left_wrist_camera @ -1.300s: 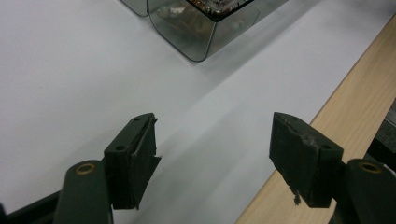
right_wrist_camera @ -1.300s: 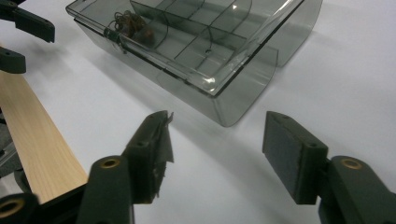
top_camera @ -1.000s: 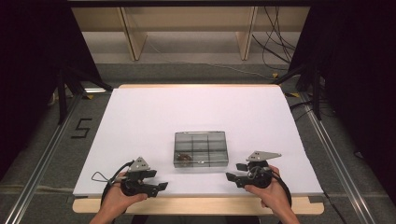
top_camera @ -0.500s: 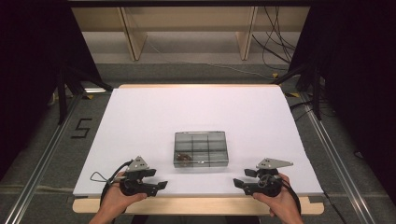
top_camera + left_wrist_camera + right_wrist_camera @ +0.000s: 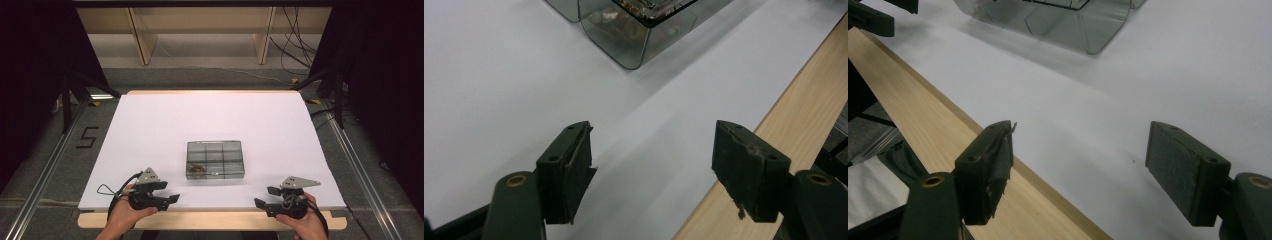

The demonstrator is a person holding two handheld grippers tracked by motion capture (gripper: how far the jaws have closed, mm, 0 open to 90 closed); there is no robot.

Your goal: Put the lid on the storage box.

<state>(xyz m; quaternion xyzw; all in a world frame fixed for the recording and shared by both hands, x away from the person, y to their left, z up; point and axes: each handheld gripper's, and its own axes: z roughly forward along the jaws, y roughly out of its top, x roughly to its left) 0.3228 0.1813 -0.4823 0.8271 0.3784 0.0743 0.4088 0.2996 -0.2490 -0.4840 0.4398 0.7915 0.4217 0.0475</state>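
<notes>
- Two grippers, one clear box.
- left gripper: near front-left corner of the table, jaws spread wide, nothing between them.
- clear divided box: mid-table, toward the front edge; six compartments, brownish bits in front-left one, too small to identify.
- right gripper: near front-right corner, jaws apart, empty.
- White sheet over wooden top; grey floor, shelving behind.

I see a white tabletop with a pale wood edge nearest me. At its middle sits a smoky grey see-through box, something brownish in its near-left compartment. My left gripper and right gripper are black, each topped by a grey plate.
</notes>
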